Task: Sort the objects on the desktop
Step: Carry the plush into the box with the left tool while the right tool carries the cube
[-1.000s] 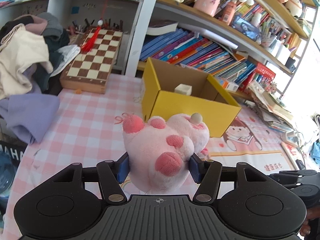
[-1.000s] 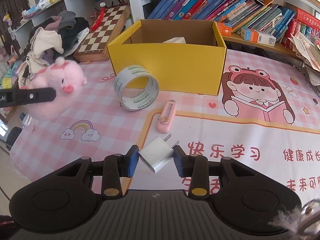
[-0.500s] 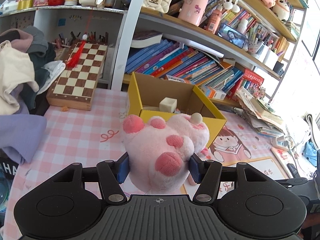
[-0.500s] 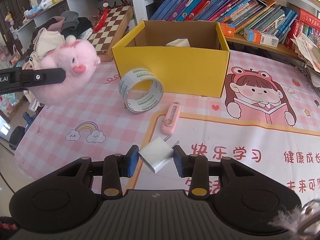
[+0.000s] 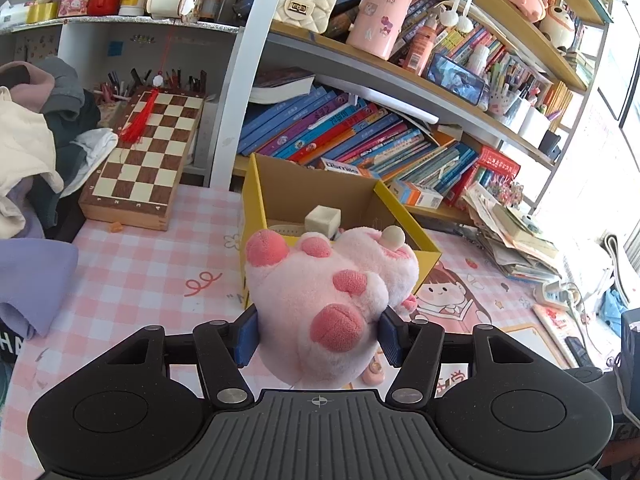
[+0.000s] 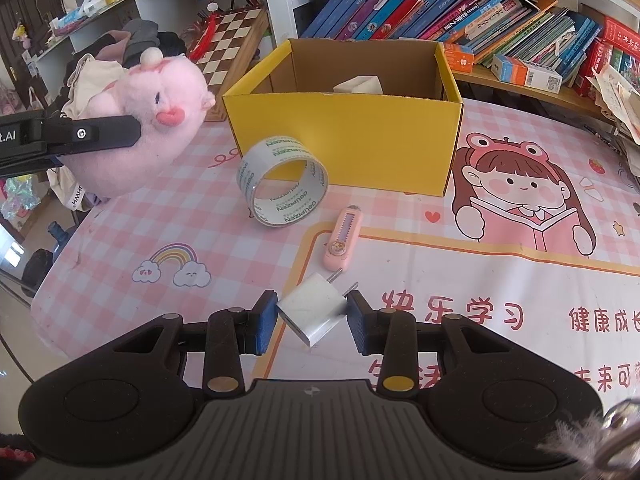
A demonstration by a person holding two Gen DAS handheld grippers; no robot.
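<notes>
Left gripper (image 5: 318,334) clamped on a pink plush (image 5: 324,300), blue pads pressed into its sides, jaws about half wide around the soft body; plush is off the table, held in the air. From the right wrist view the plush (image 6: 140,120) hangs left of the yellow box (image 6: 344,136), above the pink checked tablecloth (image 6: 132,232), with one black finger (image 6: 96,134) of the left gripper across its side. From the left wrist view the plush sits in front of the box (image 5: 256,208), near its front left corner, feet toward the camera. Box is open-topped, cardboard inside, with a white block (image 5: 323,219) already in it; same block shows over the front wall in the right view (image 6: 358,85). Right gripper (image 6: 312,322) narrow, pads closed on a white charger plug (image 6: 312,314), prongs pointing away and up-right; whether the plug is lifted or resting on the mat, cannot tell. Tape roll (image 6: 282,180) stands on edge just in front of the box, leaning toward it; contact unclear. Pink utility knife (image 6: 343,238) lies flat on the table between the tape and the plug, its near end just beside the prongs. Chessboard (image 5: 144,164) lies behind the box to the left, against the shelf unit, red tassel (image 5: 138,120) draped on it. Clothes pile (image 5: 36,152) at far left edge of the table. Books (image 5: 360,136) fill the shelf behind the box.
</notes>
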